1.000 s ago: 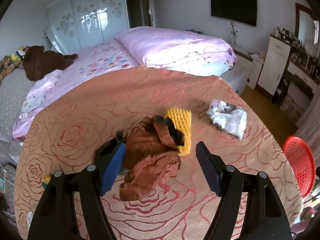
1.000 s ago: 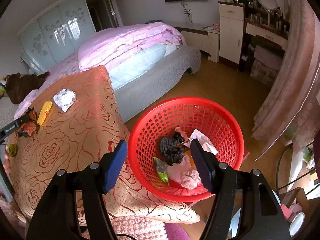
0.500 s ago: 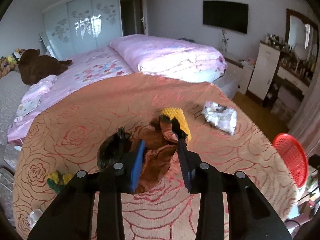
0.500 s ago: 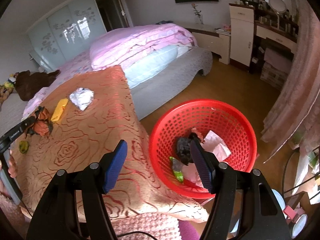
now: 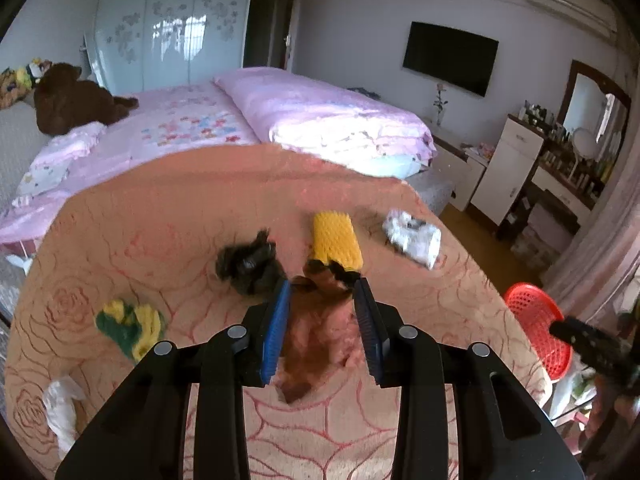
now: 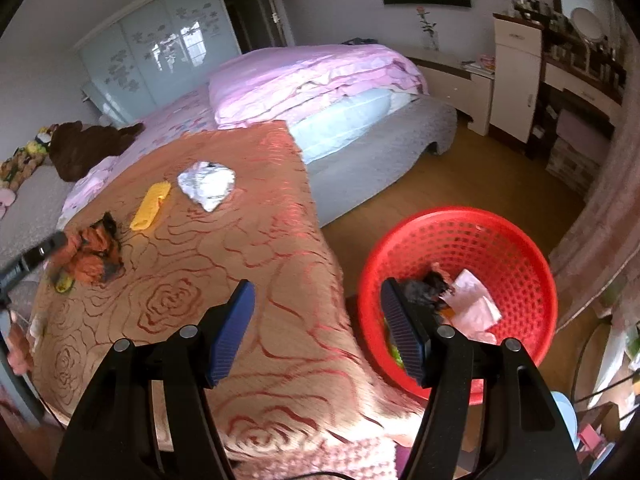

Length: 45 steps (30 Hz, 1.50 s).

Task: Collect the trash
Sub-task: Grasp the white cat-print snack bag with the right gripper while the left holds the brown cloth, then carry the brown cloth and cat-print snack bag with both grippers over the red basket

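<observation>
My left gripper (image 5: pixel 323 285) is shut on a crumpled brown wrapper (image 5: pixel 316 332), which hangs just above the rose-patterned tablecloth (image 5: pixel 160 220). In the right wrist view that wrapper (image 6: pixel 94 254) shows orange at the far left, with the left gripper (image 6: pixel 60 242) on it. My right gripper (image 6: pixel 316 286) is open and holds nothing; it hovers over the table's edge, beside the red basket (image 6: pixel 520 240) on the floor. The basket contains several pieces of trash. On the table lie a yellow foam sleeve (image 5: pixel 336 238), a white crumpled paper (image 5: pixel 412 236) and a black crumpled bag (image 5: pixel 248 262).
A green-and-yellow wrapper (image 5: pixel 128 324) and a white tissue (image 5: pixel 60 404) lie near the table's left edge. The red basket (image 5: pixel 534 320) stands off the table's right corner. A bed with pink bedding (image 5: pixel 320 120) is behind the table, and a dresser (image 5: pixel 508 168) stands to the right.
The left jaws closed on the brown wrapper and drew it back off the table, uncovering the black bag. The right gripper shifted left from above the basket to the table's edge.
</observation>
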### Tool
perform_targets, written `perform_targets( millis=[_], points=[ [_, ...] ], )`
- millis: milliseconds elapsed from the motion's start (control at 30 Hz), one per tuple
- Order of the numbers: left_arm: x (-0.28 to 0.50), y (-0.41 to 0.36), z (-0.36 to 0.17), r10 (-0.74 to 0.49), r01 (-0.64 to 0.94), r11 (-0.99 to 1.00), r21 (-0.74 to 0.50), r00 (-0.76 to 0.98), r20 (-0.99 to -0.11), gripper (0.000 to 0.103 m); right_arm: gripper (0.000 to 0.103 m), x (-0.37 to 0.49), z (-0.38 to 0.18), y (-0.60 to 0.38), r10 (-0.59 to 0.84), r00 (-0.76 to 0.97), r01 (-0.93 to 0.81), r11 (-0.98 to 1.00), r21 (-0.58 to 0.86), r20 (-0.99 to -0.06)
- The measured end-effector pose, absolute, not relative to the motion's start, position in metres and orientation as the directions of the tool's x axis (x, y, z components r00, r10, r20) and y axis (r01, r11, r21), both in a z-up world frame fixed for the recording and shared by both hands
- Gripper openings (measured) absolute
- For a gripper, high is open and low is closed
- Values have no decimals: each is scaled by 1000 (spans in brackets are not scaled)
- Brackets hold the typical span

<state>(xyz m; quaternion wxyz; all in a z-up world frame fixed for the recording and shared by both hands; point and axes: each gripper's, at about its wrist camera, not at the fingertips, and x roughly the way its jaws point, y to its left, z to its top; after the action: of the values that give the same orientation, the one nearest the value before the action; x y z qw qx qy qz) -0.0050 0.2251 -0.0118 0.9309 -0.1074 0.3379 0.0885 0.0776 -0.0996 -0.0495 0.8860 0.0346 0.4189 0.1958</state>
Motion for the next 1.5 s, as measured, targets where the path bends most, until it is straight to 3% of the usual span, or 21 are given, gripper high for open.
perform_targets(
  millis=[533, 600, 667, 833, 1233, 1500],
  points=[
    [-17, 245, -44, 38, -249, 944, -215, 731, -681, 32, 66, 120, -34, 15, 436, 561, -488, 861, 144, -704],
    [-17, 249, -48, 32, -255, 941, -224, 725, -688, 37, 70, 129, -37, 24, 431, 563, -490, 861, 136, -705],
    [-17, 252, -51, 23, -265, 933, -243, 719, -694, 48, 72, 138, -40, 32, 426, 563, -488, 863, 131, -708],
    [-15, 254, -55, 12, -271, 926, -262, 717, -697, 56, 77, 158, -47, 53, 424, 554, -507, 854, 113, -716],
    [-11, 252, -63, -13, -256, 926, -276, 711, -704, 57, 78, 197, -60, 97, 422, 521, -585, 810, 50, -742],
    [-11, 252, -64, -17, -254, 926, -279, 710, -704, 57, 59, 198, -67, 99, 406, 498, -590, 806, 43, -766]
  ],
)
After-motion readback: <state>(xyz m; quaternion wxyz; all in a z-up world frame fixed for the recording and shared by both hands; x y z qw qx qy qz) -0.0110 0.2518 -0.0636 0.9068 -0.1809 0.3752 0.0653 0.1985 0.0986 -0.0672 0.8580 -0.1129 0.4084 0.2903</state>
